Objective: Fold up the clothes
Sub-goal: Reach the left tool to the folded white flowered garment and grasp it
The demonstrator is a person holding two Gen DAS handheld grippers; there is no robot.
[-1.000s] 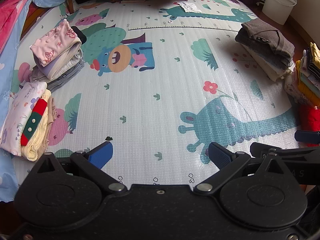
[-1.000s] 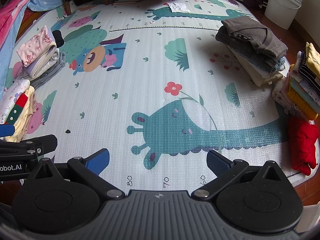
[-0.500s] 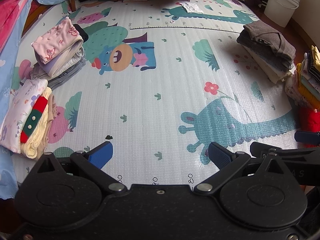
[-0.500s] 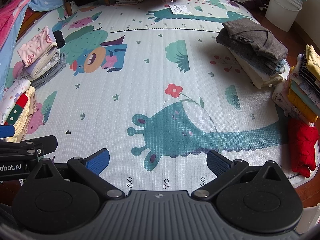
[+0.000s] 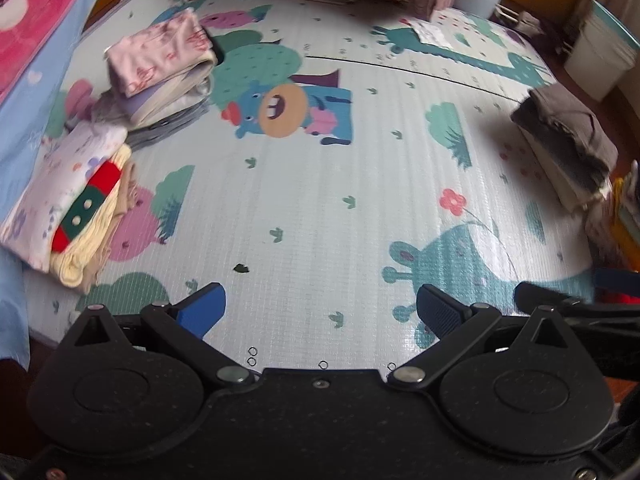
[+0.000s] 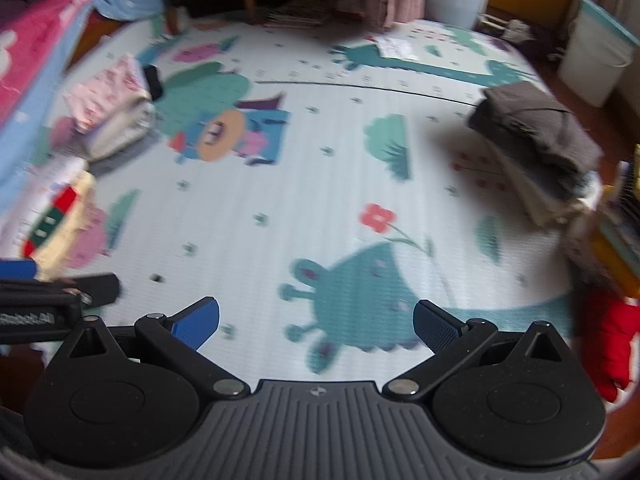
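Note:
Folded clothes lie in stacks round a cartoon play mat [image 5: 320, 208]. At the left are a pink-topped stack [image 5: 160, 68] and a white, red and yellow stack [image 5: 76, 204]. A grey and cream stack [image 5: 568, 148] lies at the right. In the right wrist view the same grey stack [image 6: 536, 136] shows, with a red garment [image 6: 612, 344] at the right edge. My left gripper [image 5: 320, 308] is open over bare mat, holding nothing. My right gripper [image 6: 316, 320] is open too, beside it, over the teal animal print.
White buckets [image 5: 600, 56] stand past the mat's far right corner. A pink and blue blanket [image 5: 36, 40] runs along the left side. A sheet of paper [image 5: 432, 34] lies on the far mat. A multicoloured stack [image 6: 624, 216] sits at the right edge.
Both grippers have swung to the left and tilted up, so the scene shifted right and the far wall shows more. The right wrist view is motion-blurred. Both stay open.

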